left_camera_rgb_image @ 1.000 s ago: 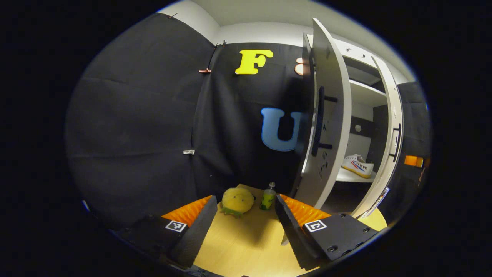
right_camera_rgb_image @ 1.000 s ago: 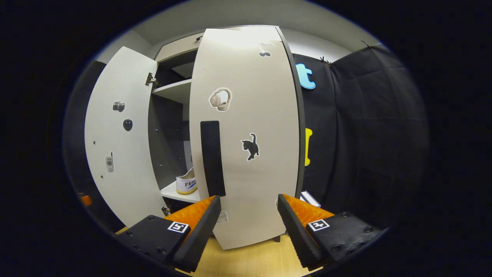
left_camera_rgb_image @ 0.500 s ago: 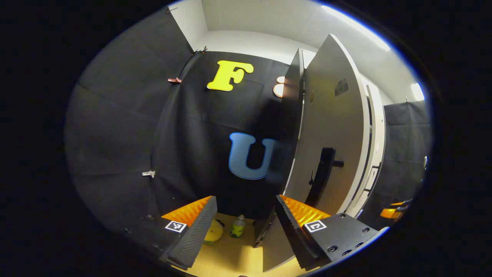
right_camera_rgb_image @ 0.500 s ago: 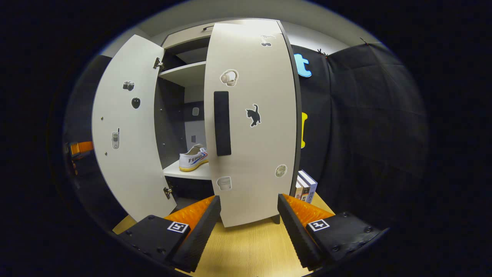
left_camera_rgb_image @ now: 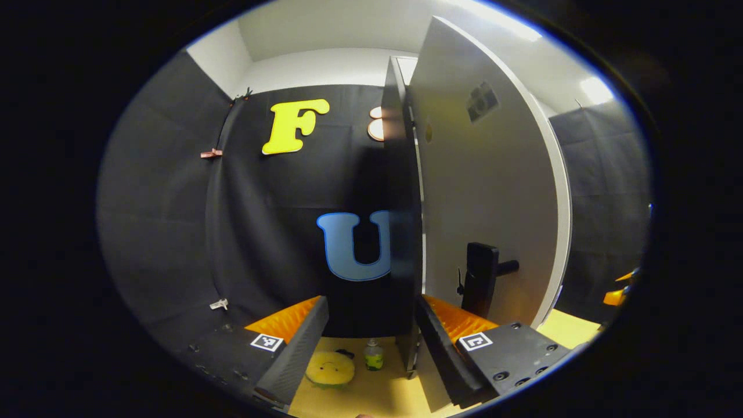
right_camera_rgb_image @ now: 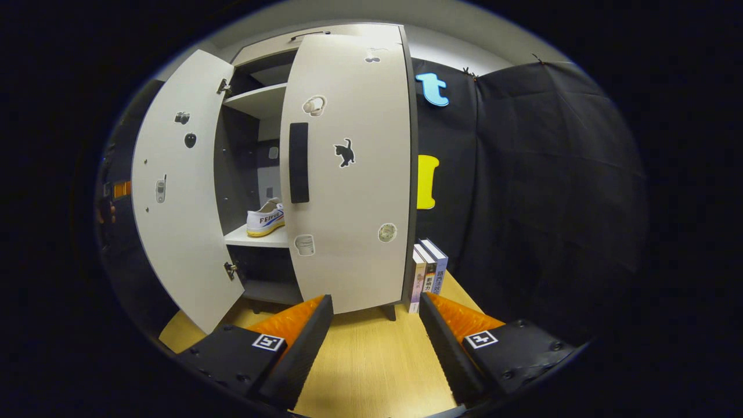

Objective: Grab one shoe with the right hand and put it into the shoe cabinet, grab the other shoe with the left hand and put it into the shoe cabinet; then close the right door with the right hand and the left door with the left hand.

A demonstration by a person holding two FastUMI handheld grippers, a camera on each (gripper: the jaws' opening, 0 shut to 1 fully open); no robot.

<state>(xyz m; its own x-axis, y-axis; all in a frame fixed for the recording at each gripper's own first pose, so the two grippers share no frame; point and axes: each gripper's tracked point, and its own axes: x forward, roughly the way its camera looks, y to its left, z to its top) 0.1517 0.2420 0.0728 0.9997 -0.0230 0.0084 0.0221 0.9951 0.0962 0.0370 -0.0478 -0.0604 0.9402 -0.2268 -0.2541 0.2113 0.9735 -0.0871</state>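
Shoe cabinet [right_camera_rgb_image: 325, 52] as landmark, standing on the wooden floor [right_camera_rgb_image: 371, 360] against the black booth wall; right door [right_camera_rgb_image: 354, 191] nearly closed, its outer face carrying a black handle [right_camera_rgb_image: 298, 162] and several stickers, whereas a second ago it stood closer to the camera and wider open; left door [right_camera_rgb_image: 174, 191] swung well open, its inner face toward the right gripper view. One white shoe [right_camera_rgb_image: 266, 217] lies on the cabinet's middle shelf [right_camera_rgb_image: 255, 237], seen through the gap between the two doors. Books [right_camera_rgb_image: 426, 273] stand upright on the floor just beside the cabinet's right side, touching it or nearly so.

Right gripper [right_camera_rgb_image: 374, 325] has drawn back from the right door since a second ago, when the door's lower edge lay between its fingers; jaws released, holding nothing, with bare floor between them.

Left gripper [left_camera_rgb_image: 371, 325], jaws likewise released and empty, sits just beside the left door [left_camera_rgb_image: 493, 186], its right-hand finger close against the door's face below the door's handle [left_camera_rgb_image: 479, 284]; whether it touches cannot be told. A second ago this view looked into the cabinet and showed the shoe; now the left door's outer face covers the opening. Yellow plush toy [left_camera_rgb_image: 329, 368] and small green bottle [left_camera_rgb_image: 373, 355] rest on the floor left of the cabinet.
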